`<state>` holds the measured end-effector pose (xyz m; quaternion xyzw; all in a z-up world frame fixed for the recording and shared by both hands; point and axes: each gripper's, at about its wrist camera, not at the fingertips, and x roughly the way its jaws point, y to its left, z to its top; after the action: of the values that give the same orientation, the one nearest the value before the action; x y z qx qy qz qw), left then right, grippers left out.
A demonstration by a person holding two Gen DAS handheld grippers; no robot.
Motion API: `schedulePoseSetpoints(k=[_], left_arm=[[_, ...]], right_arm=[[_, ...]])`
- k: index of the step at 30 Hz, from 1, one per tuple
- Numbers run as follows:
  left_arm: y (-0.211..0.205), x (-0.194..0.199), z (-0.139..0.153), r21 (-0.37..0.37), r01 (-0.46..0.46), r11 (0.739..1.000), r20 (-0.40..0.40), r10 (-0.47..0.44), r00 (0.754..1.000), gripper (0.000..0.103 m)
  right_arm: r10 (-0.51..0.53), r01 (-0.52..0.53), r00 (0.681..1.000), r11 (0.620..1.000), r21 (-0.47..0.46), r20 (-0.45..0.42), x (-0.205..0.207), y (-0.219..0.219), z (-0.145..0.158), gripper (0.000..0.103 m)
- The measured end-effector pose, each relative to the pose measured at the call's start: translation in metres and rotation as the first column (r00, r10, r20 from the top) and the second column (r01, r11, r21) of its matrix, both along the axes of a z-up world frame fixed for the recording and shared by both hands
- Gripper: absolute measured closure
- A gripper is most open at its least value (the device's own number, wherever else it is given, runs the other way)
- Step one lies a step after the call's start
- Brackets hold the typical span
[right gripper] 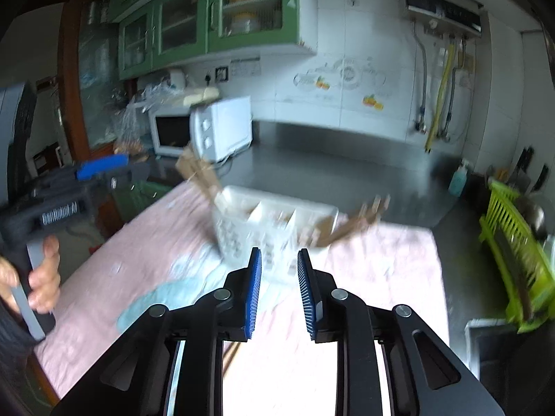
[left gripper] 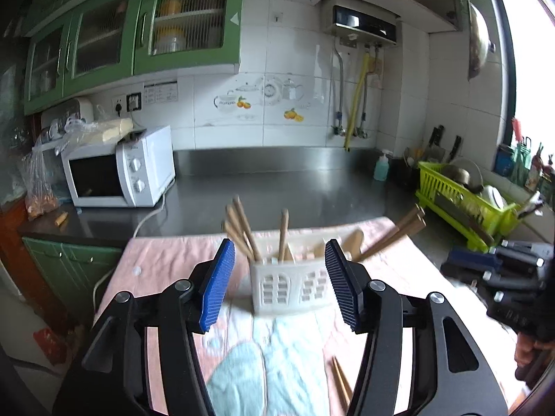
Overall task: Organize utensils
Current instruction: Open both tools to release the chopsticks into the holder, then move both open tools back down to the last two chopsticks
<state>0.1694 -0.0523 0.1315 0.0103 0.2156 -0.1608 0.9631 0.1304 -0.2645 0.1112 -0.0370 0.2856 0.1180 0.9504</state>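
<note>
**Both tongs empty before the caddy**

On the pink cloth (left gripper: 166, 260) over the desk (left gripper: 312, 190) stands the white caddy (left gripper: 291, 287), wooden utensils (left gripper: 242, 228) upright inside. Left tongs (left gripper: 279, 284) gape wide, angled down; right tongs (right gripper: 279, 294) stand narrowly parted. Neither holds anything.

Utensil holder (right gripper: 274, 228) and its wooden handles (right gripper: 199, 173) motion-blurred, chopsticks (left gripper: 341, 381) partly hidden behind gripper frame.
</note>
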Motion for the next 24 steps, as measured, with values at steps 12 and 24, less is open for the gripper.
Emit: schedulePoseSetpoints(k=[12,24], left_arm=[[0.026,-0.08,-0.05,0.054,-0.055,0.997,-0.012,0.056,0.998,0.025],[0.059,-0.102,-0.101,0.048,-0.145,0.988,-0.111,0.15,0.982,0.022]], right_arm=[[0.007,0.0,0.984,0.999,0.035,-0.176,-0.079,0.036,-0.114,0.081],[-0.015,0.056,0.949,0.991,0.121,-0.316,-0.08,0.053,-0.178,0.083]])
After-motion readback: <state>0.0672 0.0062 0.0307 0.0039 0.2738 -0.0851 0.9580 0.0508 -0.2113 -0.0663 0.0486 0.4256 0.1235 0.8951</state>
